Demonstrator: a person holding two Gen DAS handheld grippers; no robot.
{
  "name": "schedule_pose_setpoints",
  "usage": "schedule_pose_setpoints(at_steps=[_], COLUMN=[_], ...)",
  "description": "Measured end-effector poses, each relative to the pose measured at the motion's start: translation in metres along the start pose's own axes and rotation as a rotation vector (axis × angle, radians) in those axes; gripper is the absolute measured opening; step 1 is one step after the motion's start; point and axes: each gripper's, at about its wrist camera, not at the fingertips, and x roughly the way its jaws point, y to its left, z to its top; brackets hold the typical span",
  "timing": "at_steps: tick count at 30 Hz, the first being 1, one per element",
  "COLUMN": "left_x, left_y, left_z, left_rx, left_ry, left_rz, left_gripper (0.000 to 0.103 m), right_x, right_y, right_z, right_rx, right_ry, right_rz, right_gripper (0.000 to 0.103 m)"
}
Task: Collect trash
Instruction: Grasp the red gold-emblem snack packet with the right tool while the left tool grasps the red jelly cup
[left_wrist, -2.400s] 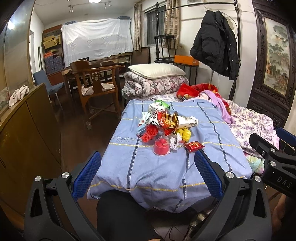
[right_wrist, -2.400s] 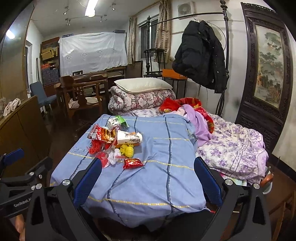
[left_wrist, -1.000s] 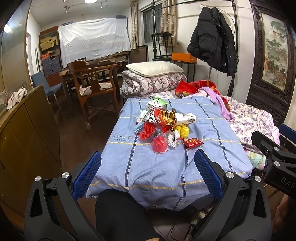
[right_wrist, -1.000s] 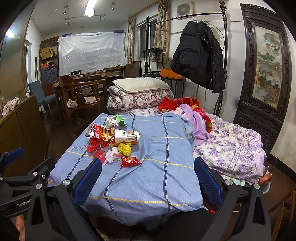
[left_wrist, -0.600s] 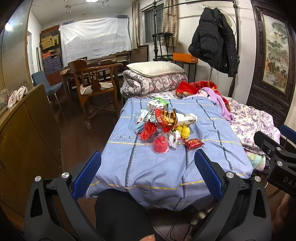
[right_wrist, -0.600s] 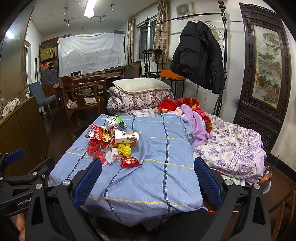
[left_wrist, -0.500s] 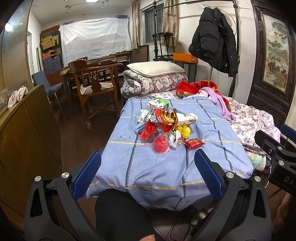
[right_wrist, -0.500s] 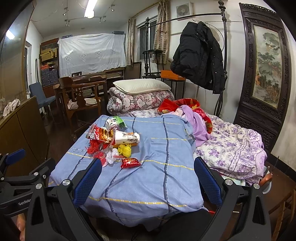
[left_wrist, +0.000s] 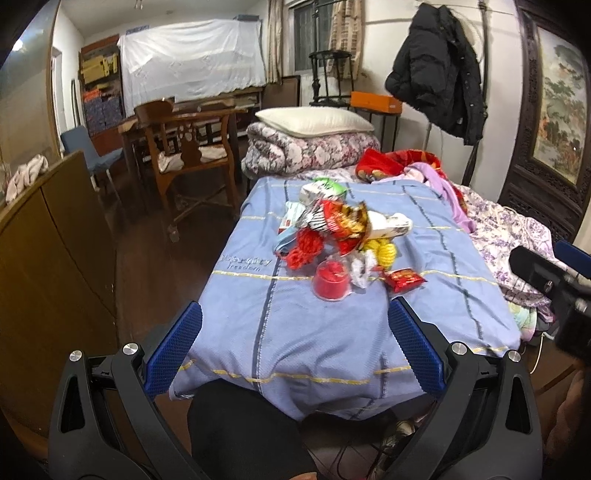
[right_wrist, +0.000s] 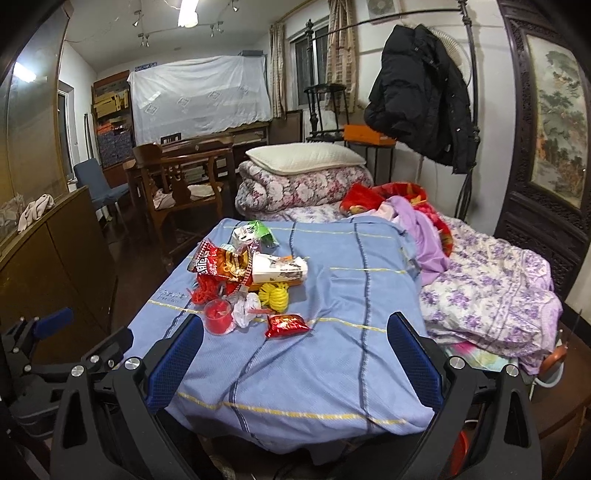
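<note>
Black hand-held gripper (left_wrist: 293, 349) frames, blue textured pads (left_wrist: 173, 347), silver screws.

Cluttered bedroom under a ceiling strip light (right_wrist: 187, 13): bed w/ blue striped sheet (right_wrist: 332, 343), folded floral quilt (right_wrist: 303, 192) & pillow (right_wrist: 306, 157) at its head. Black coat (right_wrist: 421, 96) hangs on bed frame; wooden chair (left_wrist: 188, 155), dark wood floor (left_wrist: 155, 266) & cabinet (left_wrist: 51, 258) at left; curtained window (right_wrist: 314, 55) at rear.

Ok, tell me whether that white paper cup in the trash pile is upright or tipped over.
Tipped over. The white paper cup lies on its side on the blue blanket, its length running sideways, against the chip bag.
</note>
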Motion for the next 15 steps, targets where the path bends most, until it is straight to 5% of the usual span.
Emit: schedule_pose_setpoints(at_steps=[7,15], left_x=[0.04,0.09], left_y=[0.024,0.021], left_z=[0.003,-0.009], left_rx=[-0.04,-0.046], left_ry=[0.029,0.079], left_rz=[0.029,0.006], left_gripper=[0.096,0.096], right_x=[0.053,0.115], right_y=[-0.006,-0.033], right_z=[0.013,-0.016], right_rx=[-0.004,0.044], right_ry=[0.036,0.125], right_rz=[0.044,0.073], right_gripper=[0.097,0.097])
